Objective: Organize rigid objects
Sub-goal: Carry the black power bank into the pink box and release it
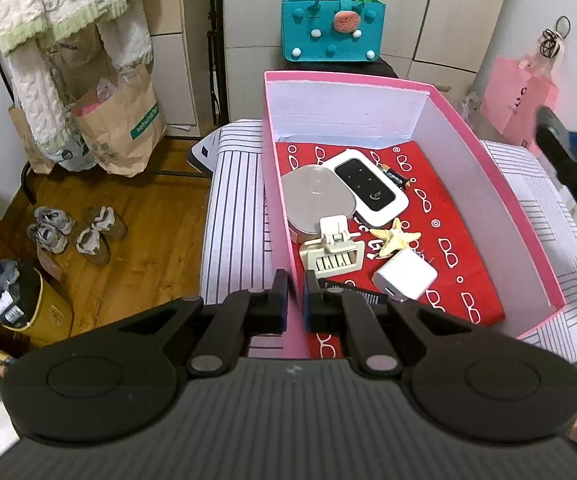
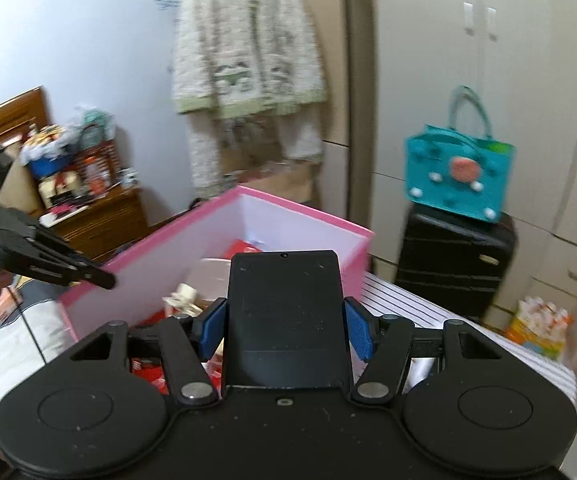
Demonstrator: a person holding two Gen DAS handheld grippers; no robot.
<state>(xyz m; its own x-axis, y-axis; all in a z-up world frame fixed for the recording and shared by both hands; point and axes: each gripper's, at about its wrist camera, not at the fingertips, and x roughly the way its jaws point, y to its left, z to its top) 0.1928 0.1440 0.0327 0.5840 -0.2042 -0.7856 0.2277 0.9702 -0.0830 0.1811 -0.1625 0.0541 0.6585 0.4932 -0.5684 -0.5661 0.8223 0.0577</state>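
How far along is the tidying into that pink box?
Several things already lie in the pink box: a white router, a round grey case, a battery, a hair clip, a starfish and a charger. The right gripper carries a black flat device, still to go in. The left gripper pinches the box wall.

A: Left wrist view is sharp, evenly lit indoors, soft shadows only; edges bow, corners go black.
B: Right wrist view smears everywhere, worst on the teal bag point(image 2: 458, 174) at right.
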